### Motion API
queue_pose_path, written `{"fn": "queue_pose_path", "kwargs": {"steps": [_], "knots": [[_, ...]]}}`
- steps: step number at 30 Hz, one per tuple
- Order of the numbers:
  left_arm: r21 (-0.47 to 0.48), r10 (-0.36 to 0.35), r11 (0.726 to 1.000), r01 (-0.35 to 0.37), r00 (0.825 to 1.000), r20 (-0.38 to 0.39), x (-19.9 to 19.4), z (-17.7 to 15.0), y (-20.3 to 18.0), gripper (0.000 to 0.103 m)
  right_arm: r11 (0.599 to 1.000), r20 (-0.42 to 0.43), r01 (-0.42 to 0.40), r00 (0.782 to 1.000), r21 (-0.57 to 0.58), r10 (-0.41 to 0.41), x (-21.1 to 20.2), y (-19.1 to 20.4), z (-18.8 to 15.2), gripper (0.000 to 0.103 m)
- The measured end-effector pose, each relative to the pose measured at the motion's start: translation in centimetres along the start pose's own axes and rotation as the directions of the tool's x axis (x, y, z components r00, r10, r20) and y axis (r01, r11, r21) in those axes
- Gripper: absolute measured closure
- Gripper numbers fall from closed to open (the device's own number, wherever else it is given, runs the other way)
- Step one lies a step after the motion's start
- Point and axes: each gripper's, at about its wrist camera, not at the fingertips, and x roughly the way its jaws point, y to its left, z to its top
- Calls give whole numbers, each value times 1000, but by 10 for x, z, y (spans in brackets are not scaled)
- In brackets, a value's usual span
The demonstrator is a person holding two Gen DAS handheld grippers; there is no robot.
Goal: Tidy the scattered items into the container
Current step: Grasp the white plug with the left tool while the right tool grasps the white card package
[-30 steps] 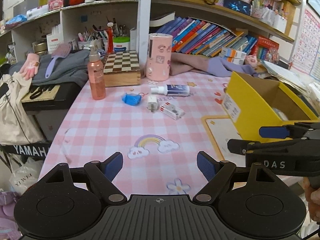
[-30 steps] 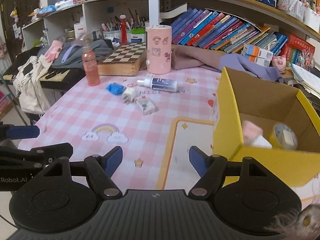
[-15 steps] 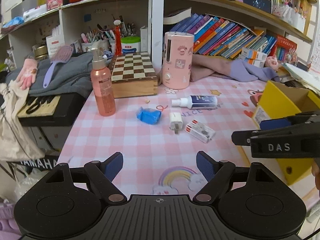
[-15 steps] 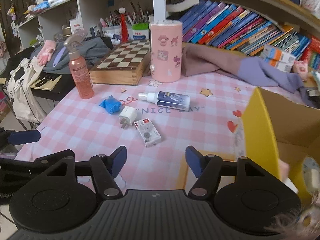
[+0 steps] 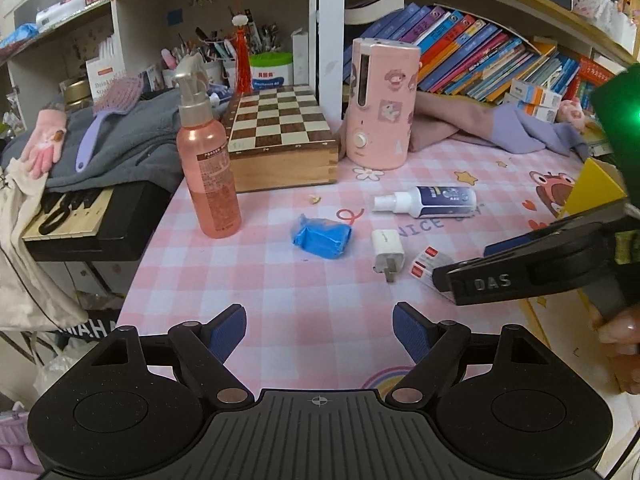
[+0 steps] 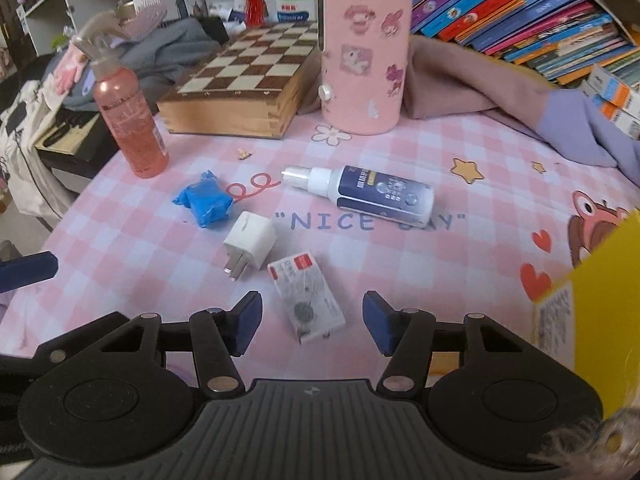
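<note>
Right gripper [image 6: 312, 322] is hovering wide open, empty, over the battery pack [image 6: 306, 300], lower center; left gripper [image 5: 319, 330] is also gaping, empty.

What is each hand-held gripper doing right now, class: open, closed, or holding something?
Left hand-held gripper: open, holding nothing.
Right hand-held gripper: open, empty, fingers either side of the small white battery blister pack on the table.

Charger plug [image 6: 250, 240] lies between packet [image 6: 208, 205] and card [image 6: 306, 296].
</note>
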Motion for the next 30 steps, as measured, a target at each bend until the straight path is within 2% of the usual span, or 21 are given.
{"fn": "queue_pose_path", "kwargs": {"steps": [4,7,9,14,18,20,21,23,27,30], "knots": [[6,-4,1000,4,1000,-8,10,5,0,21,1000,-33,-11,999,-17,10,17,1,5,51],[11,-11,1000,11,1000,-11,17,9,0,22,1000,-38,-12,999,-19,11,22,-2,6,62],[18,-18,1000,18,1000,-11,22,13,-2,22,1000,-31,-5,1000,-7,5,21,-7,6,75],[42,-56,998,57,998,-6,35,22,-13,24,992,7,34,999,118,-35,8,-33,5,75],[80,-97,992,98,995,-10,50,29,-29,32,980,41,45,998,193,-53,-7,-44,4,75],[102,-112,988,113,994,-18,60,31,-38,43,976,58,45,997,214,-59,-13,-46,5,75],[111,-115,987,116,993,-23,65,32,-42,45,974,65,44,996,221,-60,-16,-46,5,75],[125,-115,985,119,993,-36,74,33,-48,51,972,77,36,995,233,-55,-22,-47,4,75],[124,-101,986,107,993,-57,87,34,-51,58,972,90,24,995,233,-46,-29,-48,3,75],[112,-93,989,100,993,-67,94,33,-50,71,972,98,23,994,233,-47,-34,-48,1,75]]}}
